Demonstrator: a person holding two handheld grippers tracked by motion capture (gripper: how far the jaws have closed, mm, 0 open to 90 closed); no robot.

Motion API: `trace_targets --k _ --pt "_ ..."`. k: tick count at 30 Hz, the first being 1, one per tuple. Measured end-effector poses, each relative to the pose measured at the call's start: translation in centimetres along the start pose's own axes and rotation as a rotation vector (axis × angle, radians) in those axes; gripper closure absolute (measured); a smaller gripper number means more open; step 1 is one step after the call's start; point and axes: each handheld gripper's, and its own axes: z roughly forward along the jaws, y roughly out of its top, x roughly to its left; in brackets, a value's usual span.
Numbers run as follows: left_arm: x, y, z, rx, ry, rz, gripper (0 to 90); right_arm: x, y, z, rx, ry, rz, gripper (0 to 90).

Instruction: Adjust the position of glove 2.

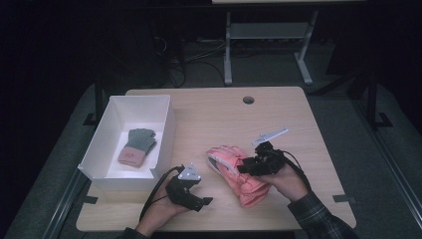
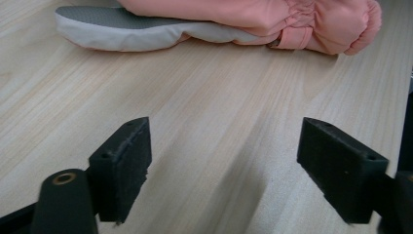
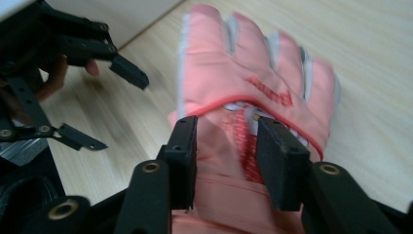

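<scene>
The pink glove (image 1: 239, 172) lies flat on the tabletop (image 1: 298, 129), just right of the white box (image 1: 107, 122), its fingers pointing toward the box. The right gripper (image 1: 246, 167) sits over the glove's middle; in the right gripper view its jaws are narrowed around a raised fold of the pink fabric near the cuff, pressing it from both sides, with the fingers of the glove (image 3: 253, 87) spread out beyond. The left gripper (image 1: 204, 201) rests near the front edge of the tabletop, left of the glove and apart from it; its jaws stand wide apart with bare wood between them and nothing held. Inside the box lies a green glove (image 1: 137, 147) with a pinkish cuff.
</scene>
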Motion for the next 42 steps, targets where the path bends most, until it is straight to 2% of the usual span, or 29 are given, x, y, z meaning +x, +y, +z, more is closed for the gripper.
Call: trace_targets --k 1,5,6,8,9,11,12,13,15,16,17,20,23,28,31,34,42 --pt "0.1 0.1 -0.1 0.017 0.011 0.015 20.7 0.1 0.0 -0.1 -0.010 -0.001 -0.006 56.1" --pt "0.1 0.2 -0.1 0.006 0.008 0.012 23.7 -0.1 -0.1 -1.1 -0.077 -0.019 -0.045 54.5" --pt "0.1 0.2 -0.1 0.004 0.006 0.014 25.8 -0.2 -0.2 -1.3 -0.088 -0.025 -0.050 55.7" --pt "-0.1 0.3 -0.1 0.001 0.007 0.006 32.8 -0.7 -0.5 -2.1 -0.128 -0.033 -0.042 63.6" --pt "-0.1 0.4 -0.2 0.010 0.002 0.012 37.4 -1.0 -0.7 -2.5 -0.140 -0.037 -0.041 69.3" --pt "-0.3 0.5 -0.2 -0.004 -0.004 -0.014 47.1 -1.5 -1.2 -3.2 -0.160 -0.060 -0.047 79.5" --pt "-0.4 0.6 -0.2 -0.021 -0.015 -0.041 52.8 -1.8 -1.4 -3.5 -0.164 -0.061 -0.048 83.0" --pt "-0.4 0.8 -0.3 -0.028 -0.024 -0.056 61.6 -2.2 -1.7 -3.9 -0.179 -0.065 -0.053 88.4" --pt "-0.5 1.1 -0.5 -0.037 -0.033 -0.067 77.7 -2.8 -2.4 -4.4 -0.182 -0.083 -0.046 90.0" --pt "-0.5 1.4 -0.6 -0.028 -0.026 -0.044 82.4 -3.0 -2.7 -4.5 -0.180 -0.090 -0.046 90.0" --pt "-0.6 1.5 -0.5 -0.028 -0.024 -0.051 89.5 -3.4 -3.2 -4.7 -0.181 -0.104 -0.058 90.0" --pt "-0.7 2.1 0.0 0.000 -0.007 -0.039 89.8 -4.3 -4.7 -4.8 -0.167 -0.154 -0.079 90.0" --pt "-0.4 2.4 0.7 0.016 -0.001 -0.035 89.8 -4.9 -6.4 -4.6 -0.153 -0.149 -0.084 90.0" --pt "0.1 3.2 1.9 0.027 -0.002 -0.049 89.7 -5.6 -8.7 -3.7 -0.091 -0.123 -0.056 90.0" --pt "0.3 3.7 2.5 0.035 0.002 -0.055 89.8 -5.4 -9.3 -3.1 -0.051 -0.107 -0.047 90.0" --pt "0.6 4.1 3.1 0.033 -0.004 -0.070 89.7 -5.4 -9.6 -2.7 -0.033 -0.090 -0.059 90.0" --pt "0.8 5.0 4.4 0.031 -0.001 -0.064 89.7 -5.0 -9.9 -1.4 0.009 -0.040 -0.081 90.0"
